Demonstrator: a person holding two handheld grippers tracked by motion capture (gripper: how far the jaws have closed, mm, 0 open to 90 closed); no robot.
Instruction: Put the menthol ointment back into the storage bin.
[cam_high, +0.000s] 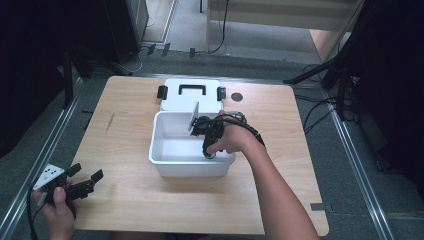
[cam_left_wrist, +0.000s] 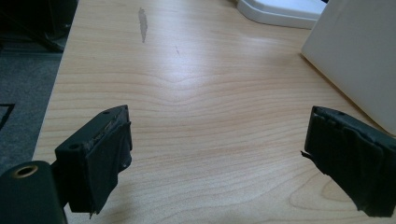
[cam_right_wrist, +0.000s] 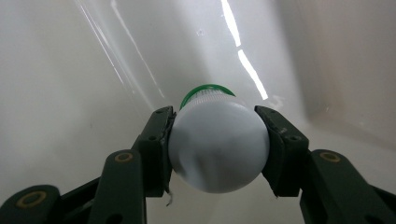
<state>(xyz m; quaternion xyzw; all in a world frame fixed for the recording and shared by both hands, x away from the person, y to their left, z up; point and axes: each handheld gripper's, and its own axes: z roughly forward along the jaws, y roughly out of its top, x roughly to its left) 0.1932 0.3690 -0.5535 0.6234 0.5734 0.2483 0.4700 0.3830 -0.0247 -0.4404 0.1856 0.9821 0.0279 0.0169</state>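
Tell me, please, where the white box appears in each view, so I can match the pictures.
High view: white box at table centre, right gripper reaching inside.
Left gripper view: its outer wall at upper right.
Right gripper view: its inner wall behind the held bulb.
Shared landmark: the box itself.

The left hand-held gripper (cam_high: 85, 181) lay low with jaws spread wide; the right hand-held gripper (cam_right_wrist: 218, 140) pointed downward, jaws clamped.

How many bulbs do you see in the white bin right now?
1. A white bulb with a green collar sits clamped in the right claw, low inside the white bin. The hand covers part of the bin floor, so another might be hidden.
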